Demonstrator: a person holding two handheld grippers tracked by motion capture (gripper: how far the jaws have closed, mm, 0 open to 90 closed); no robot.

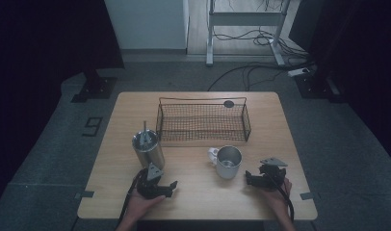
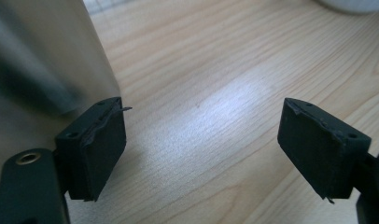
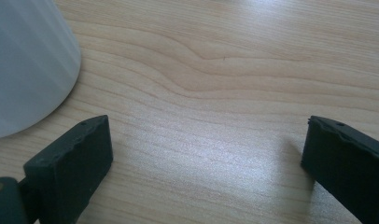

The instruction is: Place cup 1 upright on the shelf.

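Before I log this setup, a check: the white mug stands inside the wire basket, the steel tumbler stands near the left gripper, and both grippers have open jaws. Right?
Not quite. In the high view the white mug stands on the table in front of the wire basket, not inside it. The rest holds: the steel tumbler stands near the left gripper, and the left gripper and the right gripper have open jaws.

**Open jaws beside the steel tumbler**

The left gripper (image 2: pixel 201 149) holds its two black jaws wide apart over the pale wooden table (image 2: pixel 215 93), with nothing but bare wood grain between them. A tall brushed-steel tumbler (image 2: pixel 43 56) stands just beyond the jaw on the left, very near its tip. Far across the table from the tumbler, a white rounded object (image 2: pixel 351 4) pokes in at the top edge.
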